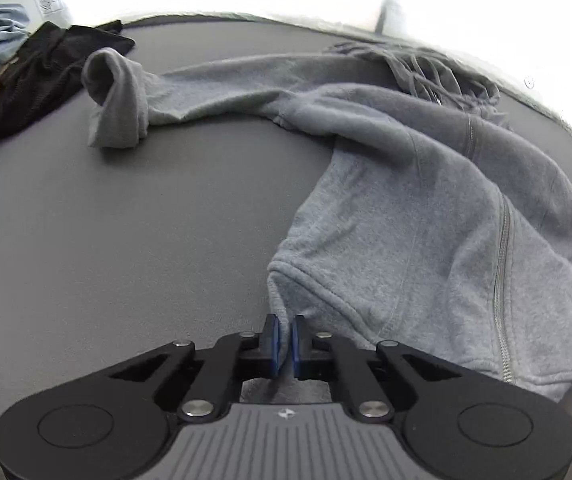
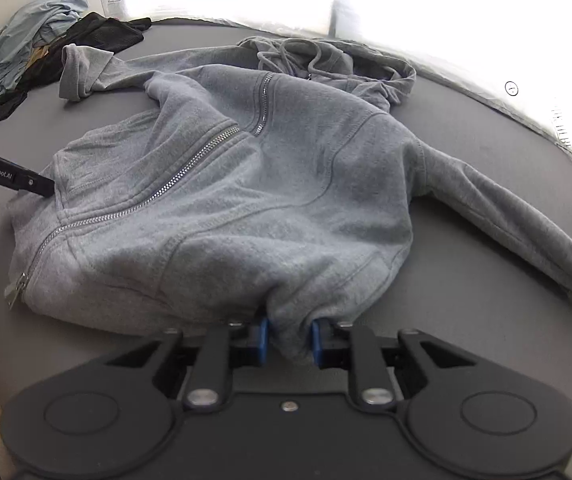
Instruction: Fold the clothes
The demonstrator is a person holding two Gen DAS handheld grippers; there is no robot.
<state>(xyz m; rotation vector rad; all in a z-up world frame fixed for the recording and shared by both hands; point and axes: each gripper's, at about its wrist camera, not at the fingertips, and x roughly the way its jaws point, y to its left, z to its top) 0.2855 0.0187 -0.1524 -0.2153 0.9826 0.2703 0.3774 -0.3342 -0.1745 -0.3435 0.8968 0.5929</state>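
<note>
Hoodie fabric lay spread over the grey worktop, zipper running diagonally across its front and hood with drawstrings at its far end. At the hoodie's near hem the right tool had its blue pads partly closed around a bunched fold of cloth. The left tool pinched the hoodie's hem corner thinly between nearly shut pads; from the right view its black arm reached the hoodie's left edge. One sleeve stretched left from the hoodie, its cuff folded over; the other sleeve lay out to the hoodie's right. Beyond the left cuff, well apart from the hoodie's body, sat a black garment and a light blue garment heaped together.
</note>
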